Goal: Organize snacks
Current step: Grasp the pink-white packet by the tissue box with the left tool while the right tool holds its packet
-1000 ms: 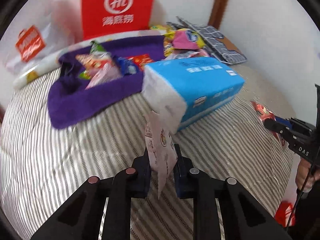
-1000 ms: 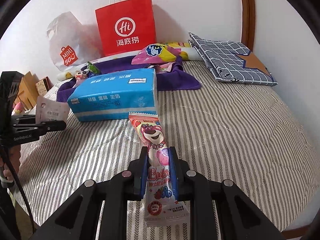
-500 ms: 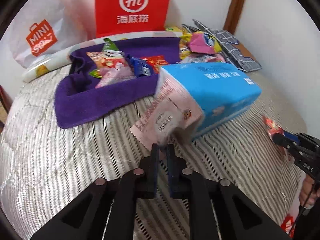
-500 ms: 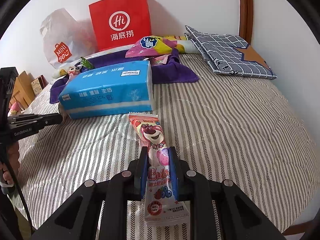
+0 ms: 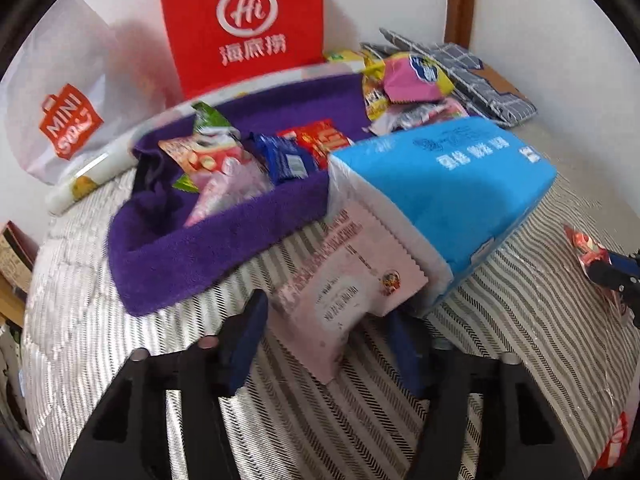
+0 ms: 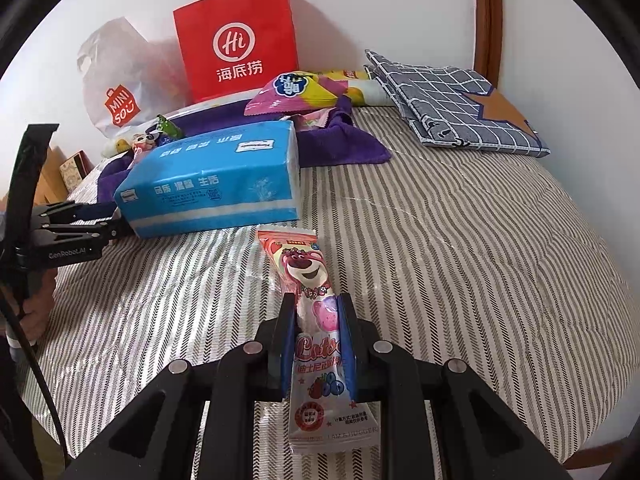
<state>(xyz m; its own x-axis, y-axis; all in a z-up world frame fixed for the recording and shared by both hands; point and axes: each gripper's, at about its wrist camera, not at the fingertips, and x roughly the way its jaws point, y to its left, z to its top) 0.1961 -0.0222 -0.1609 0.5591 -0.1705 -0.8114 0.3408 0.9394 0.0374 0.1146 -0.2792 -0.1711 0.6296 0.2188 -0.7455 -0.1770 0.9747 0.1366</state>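
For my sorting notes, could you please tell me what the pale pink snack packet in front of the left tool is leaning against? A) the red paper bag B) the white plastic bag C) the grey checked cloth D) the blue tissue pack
D: the pale pink snack packet rests against the white end of the blue tissue pack, between the opening fingers of the left tool, on the striped bedcover.

Glossy plastic snack packets (image 5: 224,160) lie on plush purple cloth (image 5: 192,248).
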